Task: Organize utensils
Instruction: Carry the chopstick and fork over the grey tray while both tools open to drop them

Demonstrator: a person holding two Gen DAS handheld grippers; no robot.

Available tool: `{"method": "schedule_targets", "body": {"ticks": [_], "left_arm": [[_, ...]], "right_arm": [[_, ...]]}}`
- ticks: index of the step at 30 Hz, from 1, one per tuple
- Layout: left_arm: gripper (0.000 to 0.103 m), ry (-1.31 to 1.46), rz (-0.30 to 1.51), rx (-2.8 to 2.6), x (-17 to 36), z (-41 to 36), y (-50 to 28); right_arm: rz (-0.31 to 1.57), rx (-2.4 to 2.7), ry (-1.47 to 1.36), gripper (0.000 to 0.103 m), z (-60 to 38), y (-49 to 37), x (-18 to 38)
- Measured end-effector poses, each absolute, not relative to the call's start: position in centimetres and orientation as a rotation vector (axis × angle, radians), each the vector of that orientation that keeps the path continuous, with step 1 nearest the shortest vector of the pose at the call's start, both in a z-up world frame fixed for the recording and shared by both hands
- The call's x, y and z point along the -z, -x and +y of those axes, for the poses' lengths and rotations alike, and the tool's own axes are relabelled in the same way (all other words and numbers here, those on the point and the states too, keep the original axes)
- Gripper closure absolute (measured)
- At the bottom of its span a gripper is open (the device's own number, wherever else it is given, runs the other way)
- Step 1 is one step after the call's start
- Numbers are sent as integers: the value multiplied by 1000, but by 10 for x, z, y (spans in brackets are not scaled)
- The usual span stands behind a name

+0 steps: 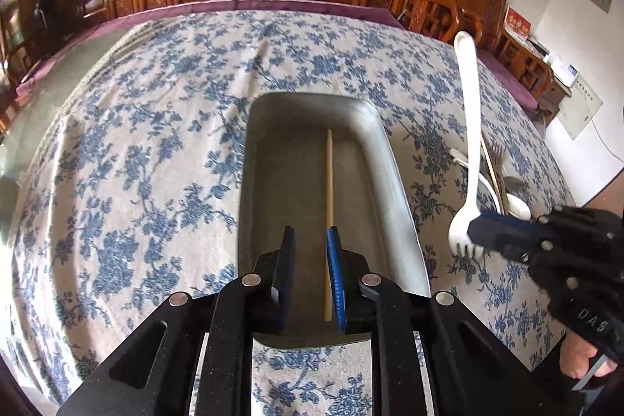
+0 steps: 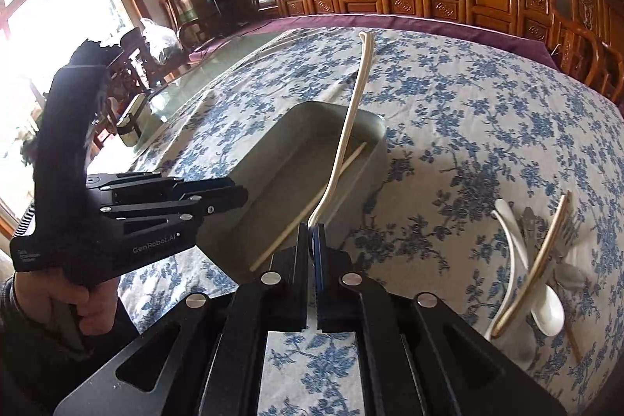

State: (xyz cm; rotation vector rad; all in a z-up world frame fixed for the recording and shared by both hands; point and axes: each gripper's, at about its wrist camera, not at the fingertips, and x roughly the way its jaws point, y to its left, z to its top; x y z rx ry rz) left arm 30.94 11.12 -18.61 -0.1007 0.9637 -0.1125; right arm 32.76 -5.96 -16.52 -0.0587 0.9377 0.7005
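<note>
Above the metal tray (image 1: 304,112) on the cloth-covered counter (image 1: 136,143), the right gripper (image 2: 311,232) is pinching a white plastic fork (image 2: 351,112) by its tines, handle swinging toward 12 o'clock; such a shallow hold is risking a pivot or slip before it clears the tray rim. The left gripper (image 1: 310,240) is pointing steeply down over the tray, fingers slightly parted, with the chopstick (image 1: 329,182) lying loose in the tray beside one pad. Remaining utensils (image 2: 538,260) are waiting at 3 o'clock.

Daylit, window (image 2: 46,38) glare, perhaps slight edge blur
</note>
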Motion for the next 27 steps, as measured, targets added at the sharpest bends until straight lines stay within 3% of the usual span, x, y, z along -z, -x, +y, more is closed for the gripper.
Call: {"method": "schedule_targets", "body": {"ticks": [23, 27], "left_arm": [[87, 180, 888, 15, 166, 161, -307], [82, 181, 885, 17, 165, 159, -307]], "right_arm": [[1043, -701, 38, 98, -6, -338, 195], [1019, -697, 46, 93, -14, -340, 190]]}}
